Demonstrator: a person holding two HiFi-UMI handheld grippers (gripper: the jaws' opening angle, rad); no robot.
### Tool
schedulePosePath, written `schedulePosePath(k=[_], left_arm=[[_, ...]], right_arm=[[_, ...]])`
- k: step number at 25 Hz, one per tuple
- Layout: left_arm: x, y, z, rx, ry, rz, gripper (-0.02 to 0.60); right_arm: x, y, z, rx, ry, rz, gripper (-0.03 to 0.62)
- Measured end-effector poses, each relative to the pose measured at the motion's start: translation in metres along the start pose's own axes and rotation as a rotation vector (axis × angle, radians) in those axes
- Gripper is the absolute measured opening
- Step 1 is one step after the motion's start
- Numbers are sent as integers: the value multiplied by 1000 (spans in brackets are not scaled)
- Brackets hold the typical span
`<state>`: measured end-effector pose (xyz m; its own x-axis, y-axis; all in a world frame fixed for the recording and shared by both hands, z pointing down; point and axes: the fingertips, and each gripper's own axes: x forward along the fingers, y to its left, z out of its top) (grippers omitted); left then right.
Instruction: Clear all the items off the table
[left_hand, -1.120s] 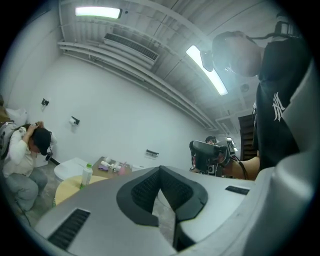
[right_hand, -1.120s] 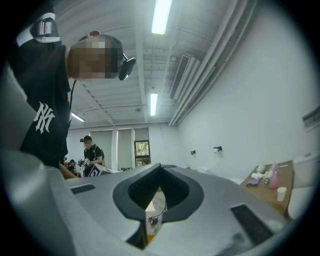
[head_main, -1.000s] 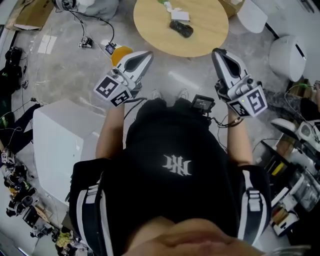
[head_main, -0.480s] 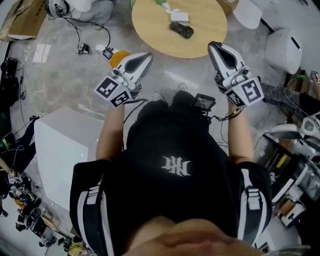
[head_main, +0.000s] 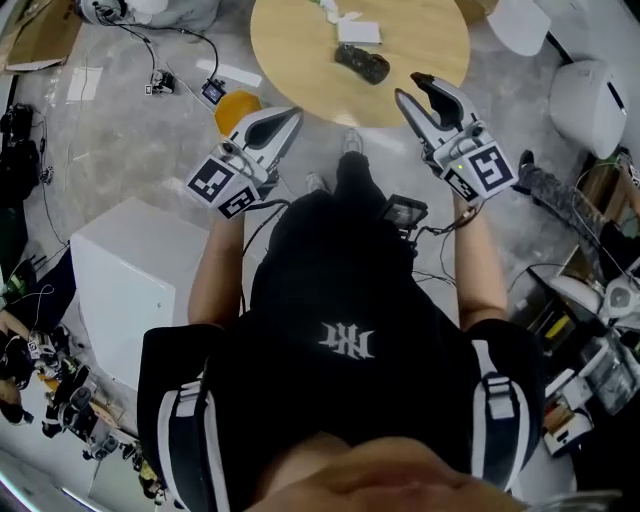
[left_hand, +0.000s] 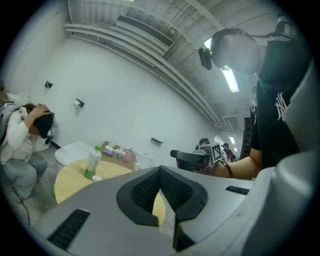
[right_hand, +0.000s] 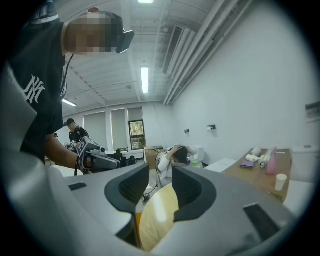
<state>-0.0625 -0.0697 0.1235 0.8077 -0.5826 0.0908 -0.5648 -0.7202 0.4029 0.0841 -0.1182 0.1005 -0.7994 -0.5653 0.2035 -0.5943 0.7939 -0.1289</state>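
head view, table: I saw the round wooden table (head_main: 300, 70) at top centre of frame.
head view, items: a black item (head_main: 362, 64) and a white item (head_main: 358, 31) lay on it near the top edge, close together.
head view, left gripper: the left gripper (head_main: 293, 114) sat left of centre, its tip short of the table rim and beside an orange thing (head_main: 236, 104) on the floor.
head view, right gripper: the right gripper (head_main: 412, 88) sat right of centre. Its tips overlapped the table's lower right rim, near the black item but apart from it.
left gripper view, fingers: the tips were pressed together and held nothing.
left gripper view, scene: the table showed at lower left with a green bottle (left_hand: 93, 162) upright on it. The right gripper sat at centre right.
right gripper view, fingers: the gap was narrow and the jaws had just been opening. Nothing was between them; only the table top showed through.
right gripper view, scene: the left gripper was at mid left, and a crouched person (right_hand: 175, 156) was mid-frame above the jaws.
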Motion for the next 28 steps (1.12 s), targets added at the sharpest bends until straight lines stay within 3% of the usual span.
schedulePosePath(k=[9,15,20,22,24,28], left_arm=[[47,46,-44,-156,14,62,12],[63,64,-75,-110,125,118,12],[76,76,-82,-92,103,129,12],[80,82,-89,-95,106,142,12],[82,87,-95,-103,104,151,12],[89,94,-106,-98,95,158,12]], right_arm=[[49,-74,-80,87,97,77,186],[74,-78,-117,78,177,153,237],[97,-82,-141,34,252,159,238],[105,-84,-152,31,278,164,297],[111,-85,-165,22,306,175,296],[122,-87,-189,-80,393,182,298]])
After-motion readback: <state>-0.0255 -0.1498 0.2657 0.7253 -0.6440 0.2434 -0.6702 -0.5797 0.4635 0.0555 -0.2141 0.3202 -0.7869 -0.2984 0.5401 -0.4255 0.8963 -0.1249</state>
